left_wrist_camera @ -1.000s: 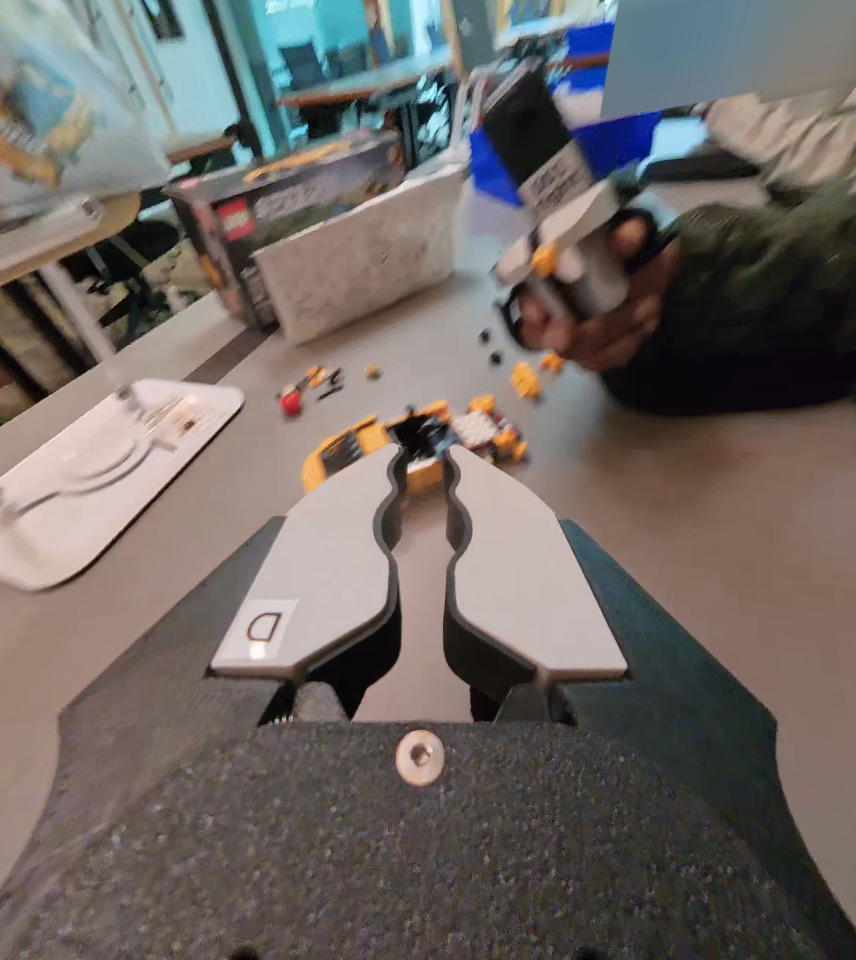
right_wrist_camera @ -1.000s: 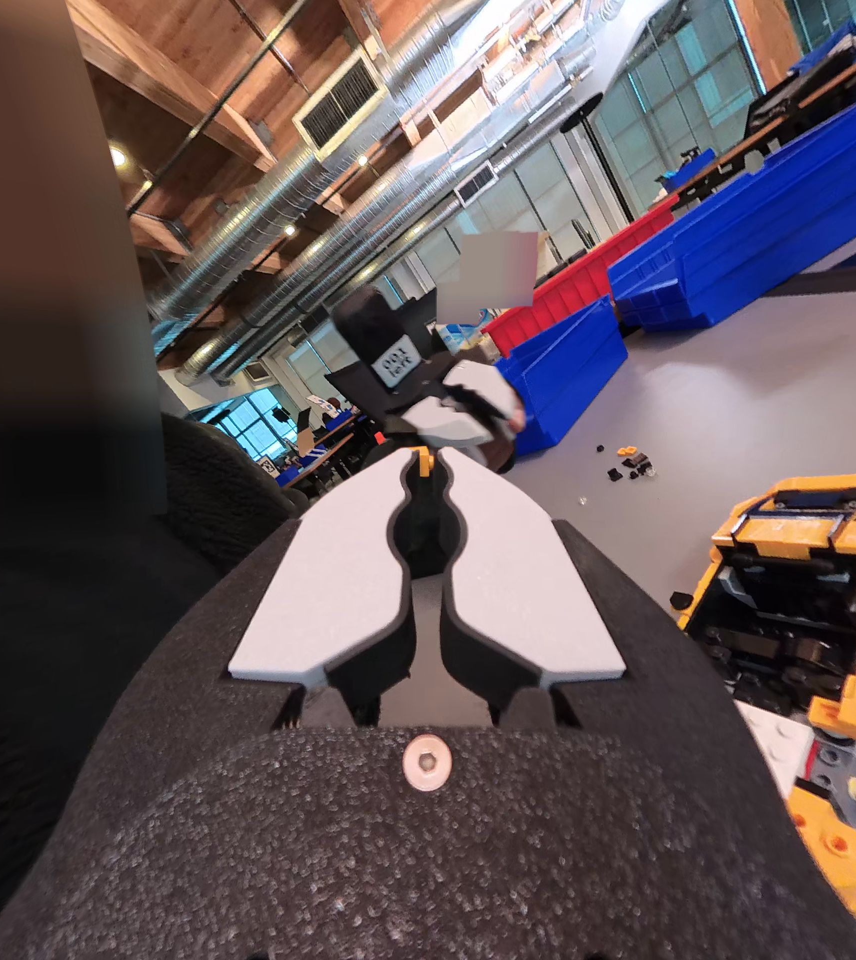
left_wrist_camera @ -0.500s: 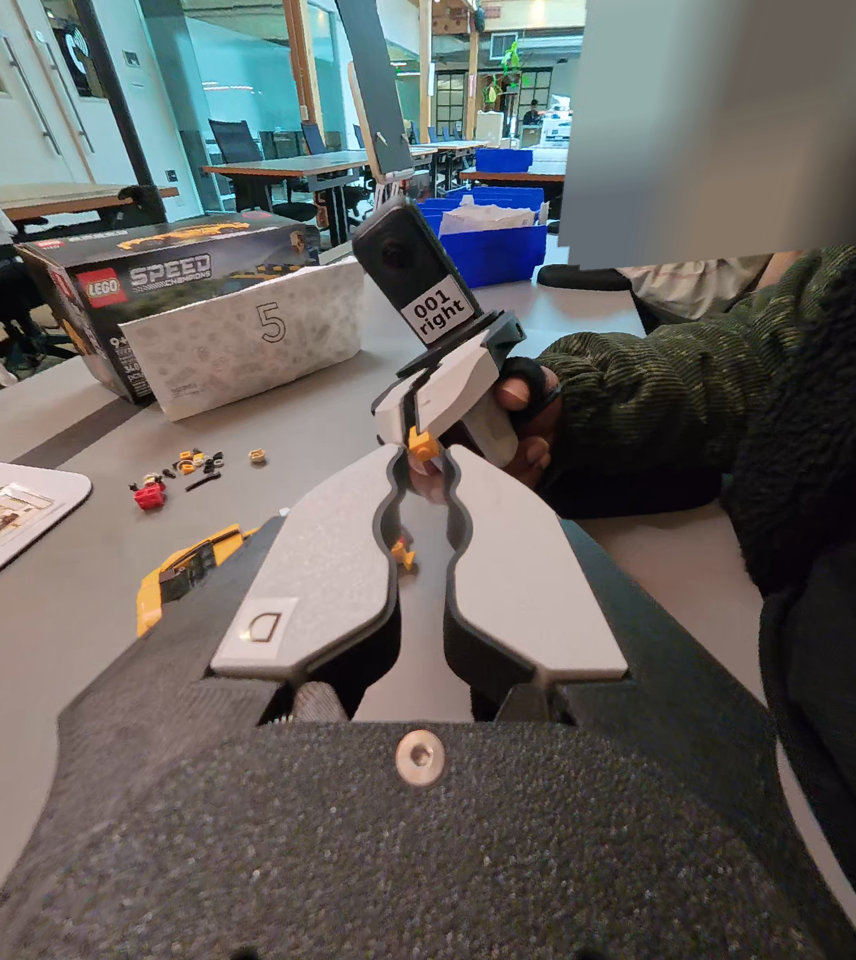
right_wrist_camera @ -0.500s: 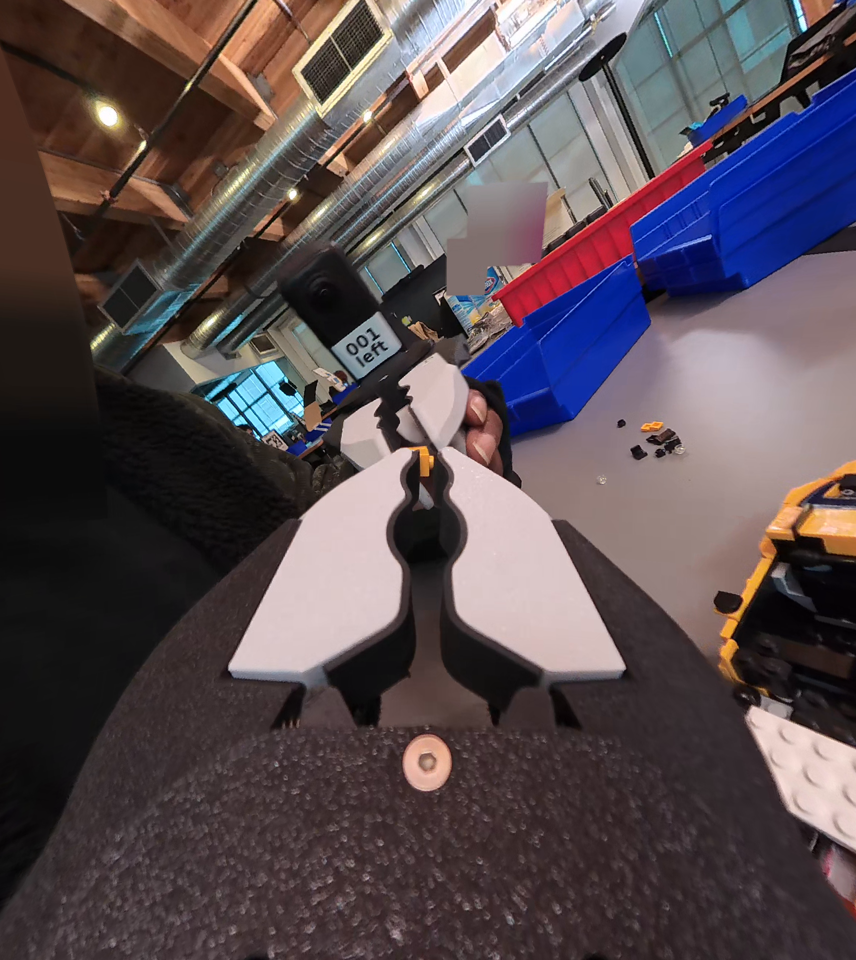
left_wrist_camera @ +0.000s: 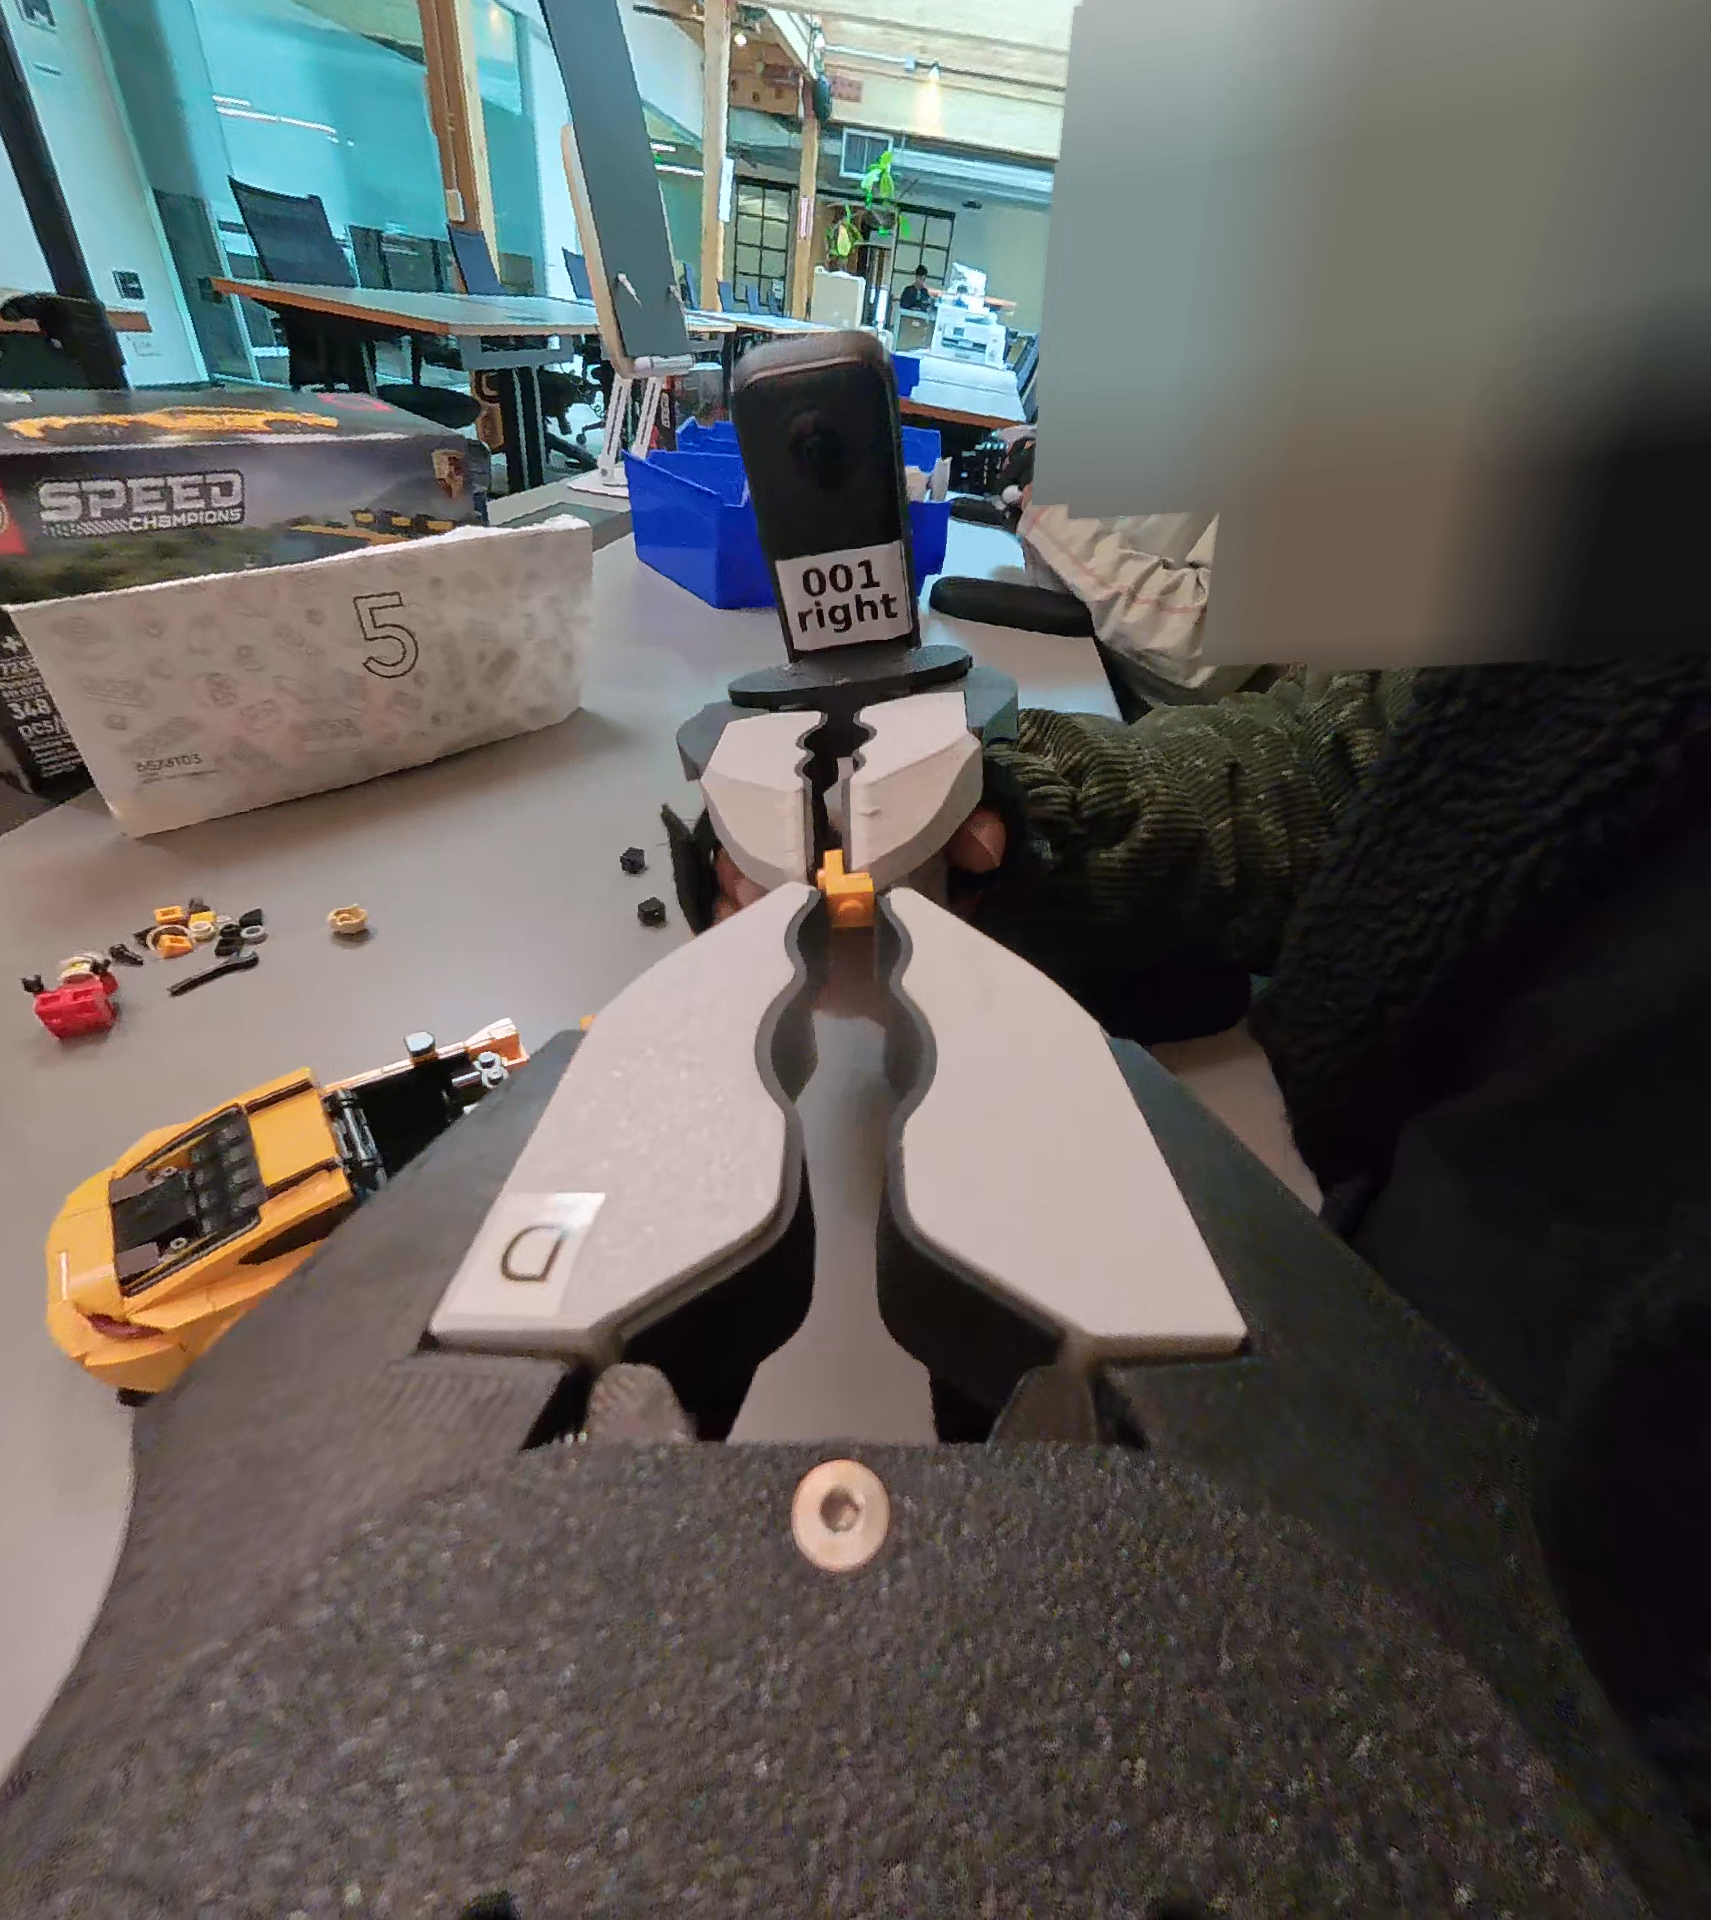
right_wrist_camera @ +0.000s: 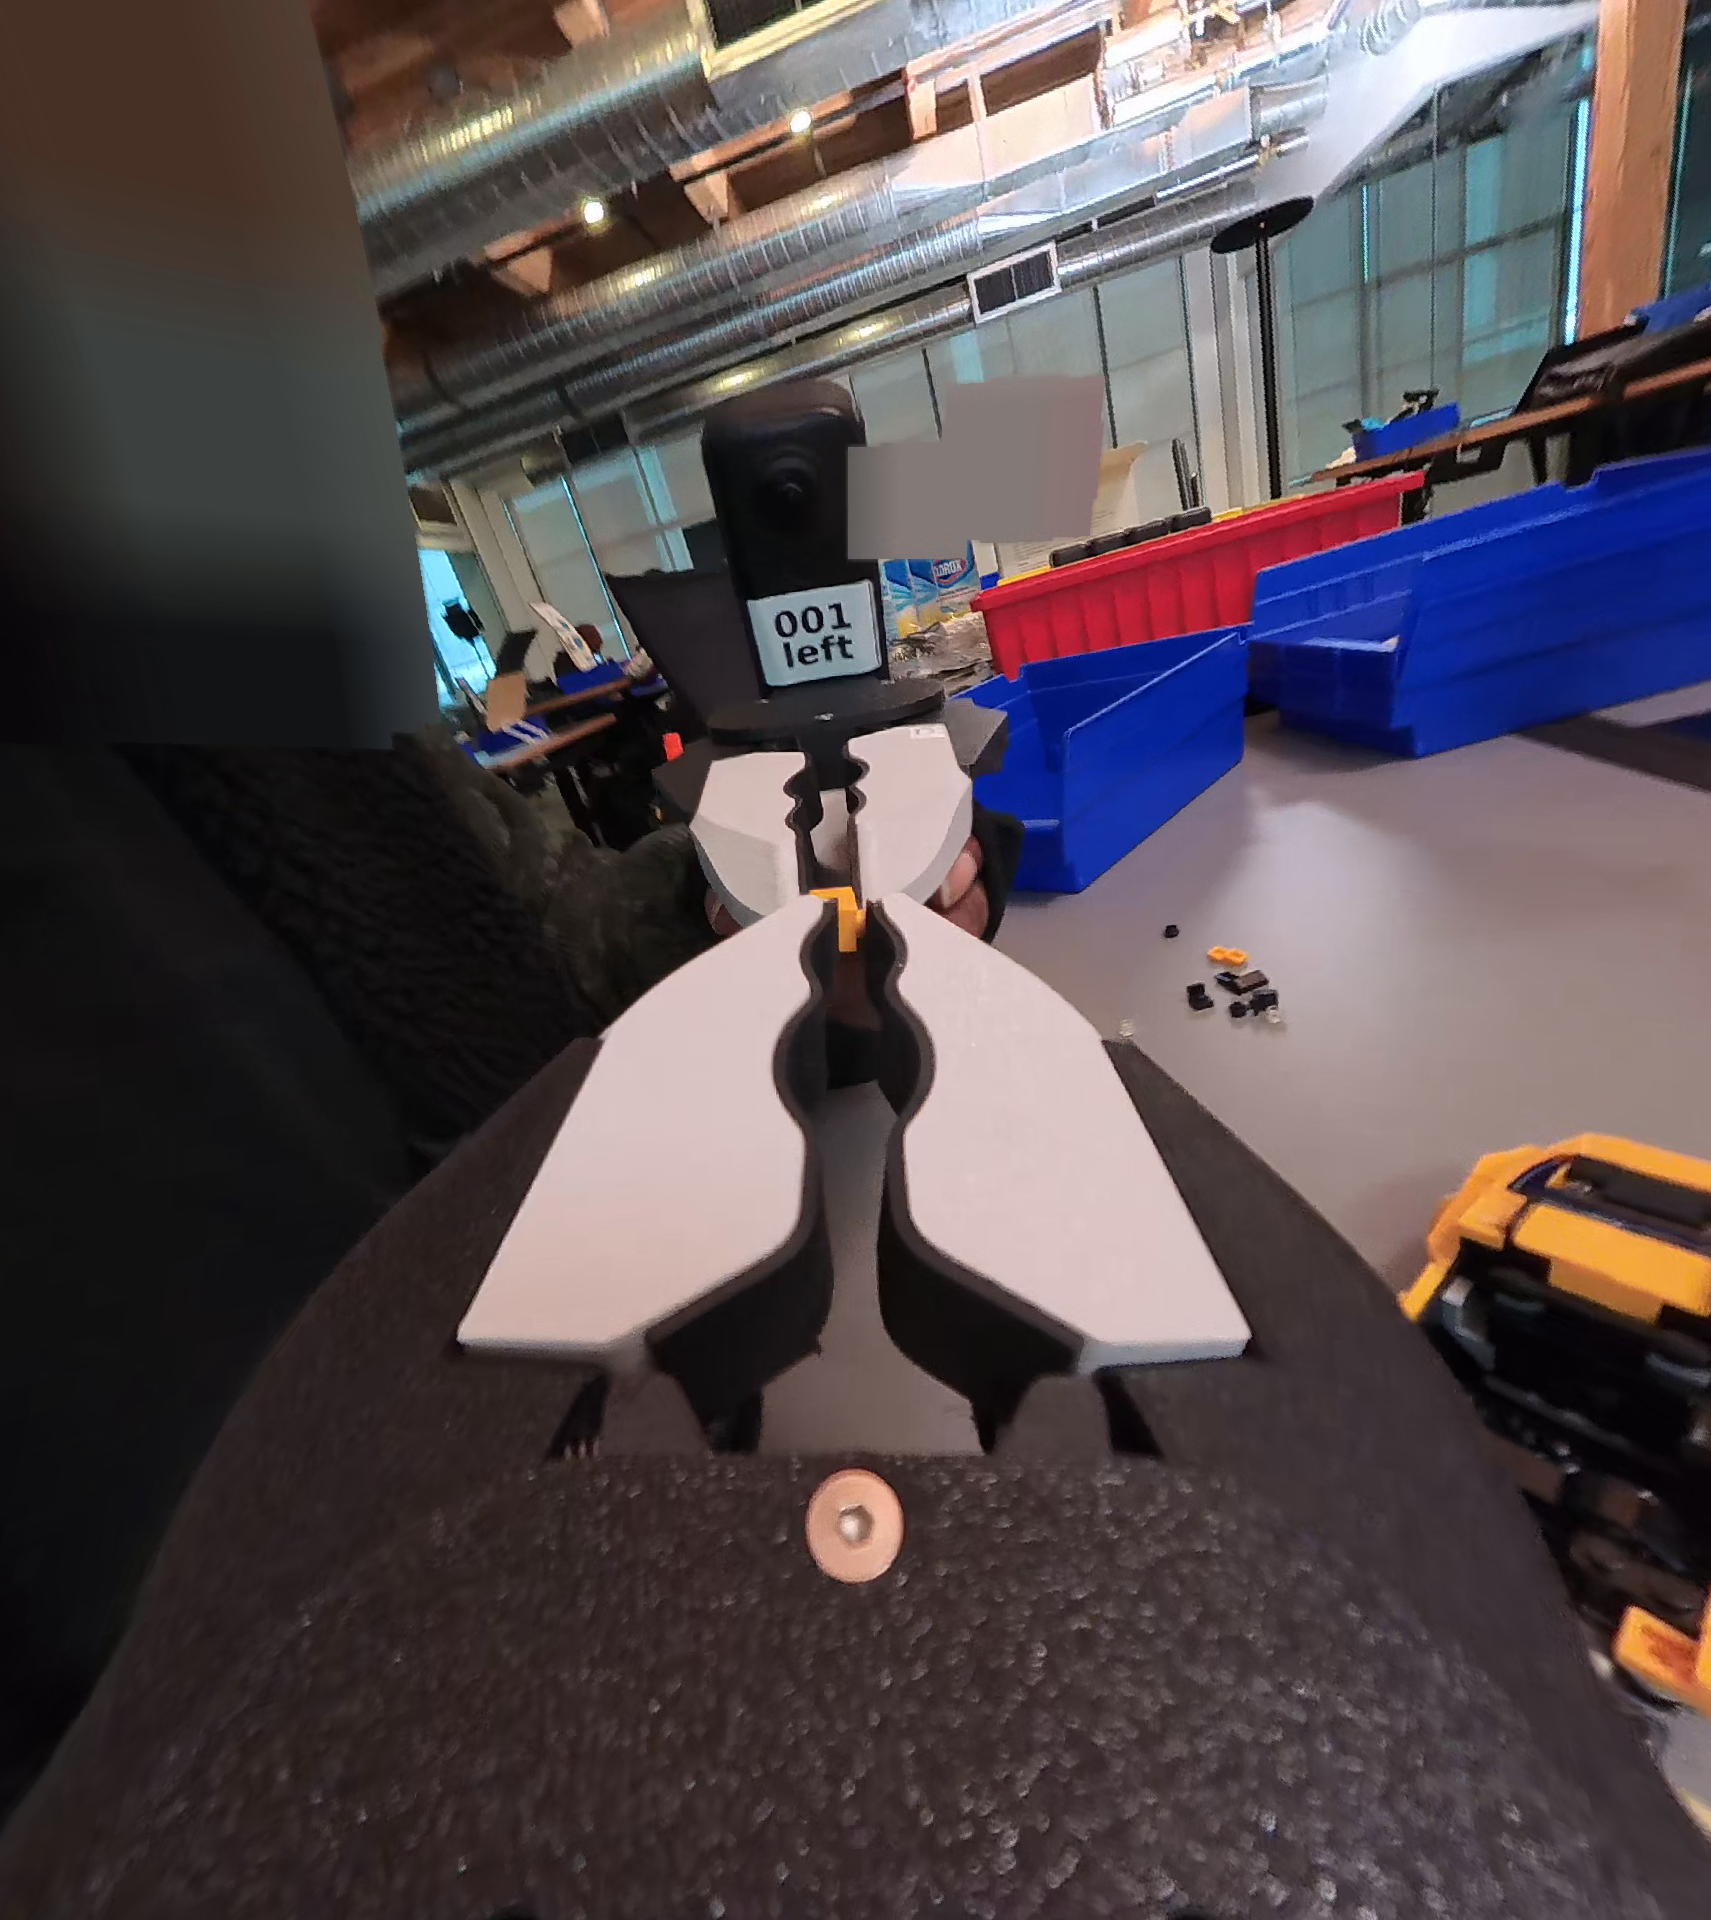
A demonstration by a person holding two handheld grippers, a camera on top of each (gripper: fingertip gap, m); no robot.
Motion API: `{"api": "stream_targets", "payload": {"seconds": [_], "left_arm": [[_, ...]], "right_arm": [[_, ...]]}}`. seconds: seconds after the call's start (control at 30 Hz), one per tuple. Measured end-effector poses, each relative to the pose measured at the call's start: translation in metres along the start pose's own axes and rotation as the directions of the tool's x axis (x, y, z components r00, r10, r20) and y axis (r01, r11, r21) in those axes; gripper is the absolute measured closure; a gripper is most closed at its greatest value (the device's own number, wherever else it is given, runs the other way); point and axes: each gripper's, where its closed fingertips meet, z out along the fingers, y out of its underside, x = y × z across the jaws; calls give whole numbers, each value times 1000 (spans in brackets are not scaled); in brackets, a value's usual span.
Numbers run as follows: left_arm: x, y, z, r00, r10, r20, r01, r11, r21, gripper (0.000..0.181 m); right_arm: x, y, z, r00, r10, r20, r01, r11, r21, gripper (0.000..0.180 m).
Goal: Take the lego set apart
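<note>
Swung level now: L tongs point(left_wrist_camera: 846, 914) & R tongs point(right_wrist_camera: 846, 920) both pinch small boxy orange brick point(left_wrist_camera: 849, 900).

My left gripper point(left_wrist_camera: 846, 914) and right gripper point(right_wrist_camera: 851, 920) meet tip to tip above the table point(left_wrist_camera: 518, 862), a small brick point(left_wrist_camera: 849, 899) between them. The lego car point(left_wrist_camera: 207, 1205) lies below-left of my left gripper; loose pieces point(left_wrist_camera: 155, 951) lie beyond it, before the paper bag point(left_wrist_camera: 311, 665) and box point(left_wrist_camera: 103, 468).

The left gripper point(left_wrist_camera: 843, 914) now meets the right gripper point(right_wrist_camera: 846, 920) tip to tip, both pinching the orange piece point(left_wrist_camera: 848, 896).
</note>
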Motion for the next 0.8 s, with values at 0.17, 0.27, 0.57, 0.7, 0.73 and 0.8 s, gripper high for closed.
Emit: {"api": "stream_targets", "payload": {"seconds": [0.17,0.27,0.57,0.7,0.73,0.8], "left_arm": [[8,-4,-1,994,107,2,-107,994,-27,172],[13,-5,-2,994,104,-28,-105,994,-19,172],[-13,-24,-41,997,60,49,-63,995,74,172],[-40,8,-42,953,226,204,-186,963,-196,173],[-48,17,-46,932,271,240,-205,942,-267,173],[-57,29,-52,906,326,270,-224,911,-347,173]], "right_arm": [[-9,-3,1,998,-47,33,47,999,-3,175],[-14,-4,1,997,-64,51,65,998,-10,175],[-5,-50,-39,996,-85,-28,89,978,189,175],[-6,-39,-29,999,-31,16,28,986,162,175],[-3,-38,-30,1000,-18,14,16,987,161,175],[-1,-37,-31,1000,-3,13,1,988,157,175]]}}
